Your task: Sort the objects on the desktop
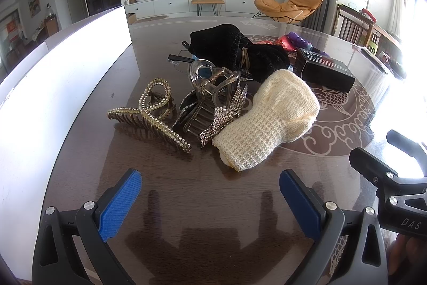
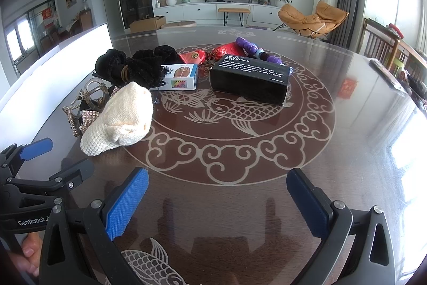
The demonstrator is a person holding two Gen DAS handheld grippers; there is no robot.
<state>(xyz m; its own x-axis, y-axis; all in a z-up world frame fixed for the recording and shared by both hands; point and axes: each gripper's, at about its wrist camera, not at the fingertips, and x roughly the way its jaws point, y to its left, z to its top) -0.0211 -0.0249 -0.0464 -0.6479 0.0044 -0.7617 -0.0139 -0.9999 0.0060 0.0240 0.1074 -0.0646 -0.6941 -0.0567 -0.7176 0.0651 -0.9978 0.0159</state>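
Both your grippers hover wide open — nothing held.
Left gripper faces the hair clips and cream knit on the table; right gripper — black box ahead.

Dark glossy table with pale fish-and-cloud inlay

On it lie a cream knitted pouch, a black velvet scrunchie bow, a pearl-set claw clip, a rhinestone clip, a black soap box, a small white-blue box, a red packet, and a purple toy.
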